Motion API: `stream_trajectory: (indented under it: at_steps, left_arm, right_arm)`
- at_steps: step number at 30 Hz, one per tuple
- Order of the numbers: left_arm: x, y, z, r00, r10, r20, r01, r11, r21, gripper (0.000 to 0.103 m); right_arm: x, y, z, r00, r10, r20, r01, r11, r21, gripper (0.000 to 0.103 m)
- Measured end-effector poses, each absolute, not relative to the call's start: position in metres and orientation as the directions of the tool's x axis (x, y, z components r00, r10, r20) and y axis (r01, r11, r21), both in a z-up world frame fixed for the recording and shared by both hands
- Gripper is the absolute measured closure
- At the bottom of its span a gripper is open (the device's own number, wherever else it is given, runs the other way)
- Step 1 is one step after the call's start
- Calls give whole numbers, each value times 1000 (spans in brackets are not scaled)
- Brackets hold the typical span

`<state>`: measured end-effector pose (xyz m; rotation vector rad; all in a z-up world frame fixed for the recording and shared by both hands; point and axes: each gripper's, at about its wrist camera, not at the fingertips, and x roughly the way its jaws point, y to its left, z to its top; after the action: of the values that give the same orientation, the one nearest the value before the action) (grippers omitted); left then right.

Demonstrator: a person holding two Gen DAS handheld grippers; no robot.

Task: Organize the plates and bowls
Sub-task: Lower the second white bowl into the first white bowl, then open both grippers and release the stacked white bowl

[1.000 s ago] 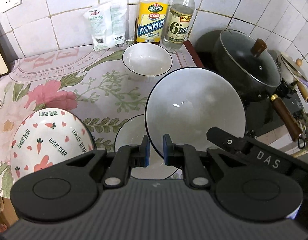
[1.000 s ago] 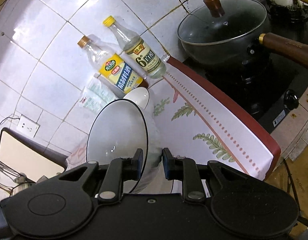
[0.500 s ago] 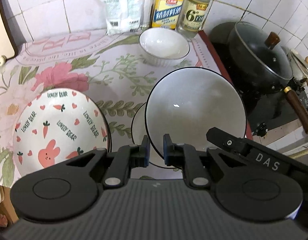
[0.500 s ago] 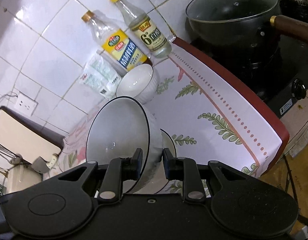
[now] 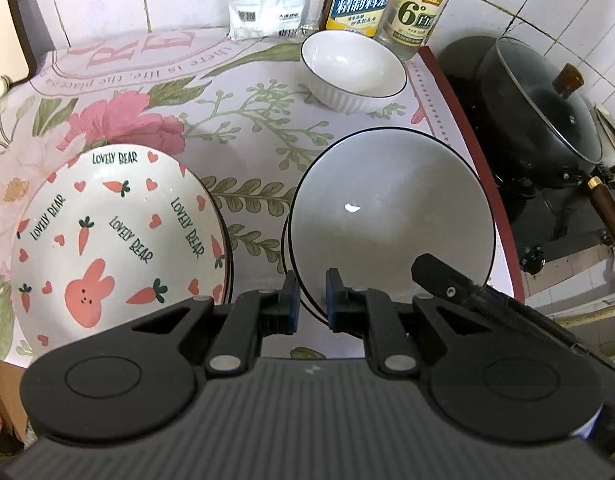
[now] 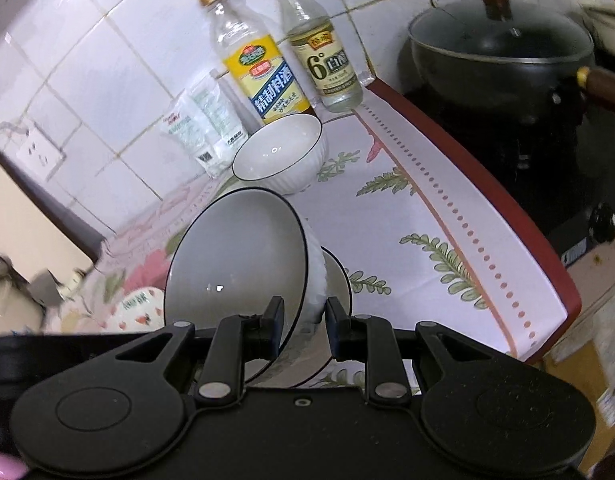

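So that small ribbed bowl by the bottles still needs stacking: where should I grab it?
Pinch the small ribbed bowl at its near rim from above, one finger inside and one outside. It stands upright and empty, and the bottles crowd its far side.

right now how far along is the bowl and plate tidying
Done: the bunny plate appears to top a small stack at left. In hand: both the left gripper and the right gripper pinch the rim of a tilted black-rimmed bowl, held just over a matching bowl on the counter, not yet nested. Left: the ribbed bowl by the bottles sits alone.
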<state>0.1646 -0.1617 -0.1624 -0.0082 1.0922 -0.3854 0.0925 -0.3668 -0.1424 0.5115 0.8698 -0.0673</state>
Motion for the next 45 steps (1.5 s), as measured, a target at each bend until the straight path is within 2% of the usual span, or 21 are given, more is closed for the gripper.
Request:
stream_trajectory:
  at_steps: [10, 15, 24, 28, 37, 40, 45]
  left_arm:
    - [169, -159, -174, 369, -310, -876, 285, 935, -211, 91]
    - [173, -156, -177, 355, -321, -878, 274, 934, -230, 92]
    - [175, -150, -181, 344, -347, -873, 244, 930, -273, 89]
    - [174, -147, -181, 343, -364, -866, 238, 926, -294, 89]
    - [170, -139, -163, 359, -388, -849, 245, 917, -315, 89]
    - [170, -136, -150, 378, -408, -831, 265, 908, -325, 89]
    - [175, -134, -127, 421, -457, -784, 313, 884, -347, 89]
  right_arm:
    - [95, -350, -152, 639, 81, -765, 203, 941, 270, 76]
    - [95, -341, -154, 658, 63, -751, 101, 980, 170, 72]
    - [95, -336, -153, 675, 48, -736, 57, 991, 117, 67]
    - [94, -339, -153, 680, 44, -732, 65, 991, 120, 60]
    - [85, -346, -144, 708, 50, -704, 52, 991, 123, 60]
    - [82, -357, -131, 725, 88, -683, 51, 982, 180, 60]
    - [91, -389, -107, 743, 223, -631, 39, 927, 373, 58]
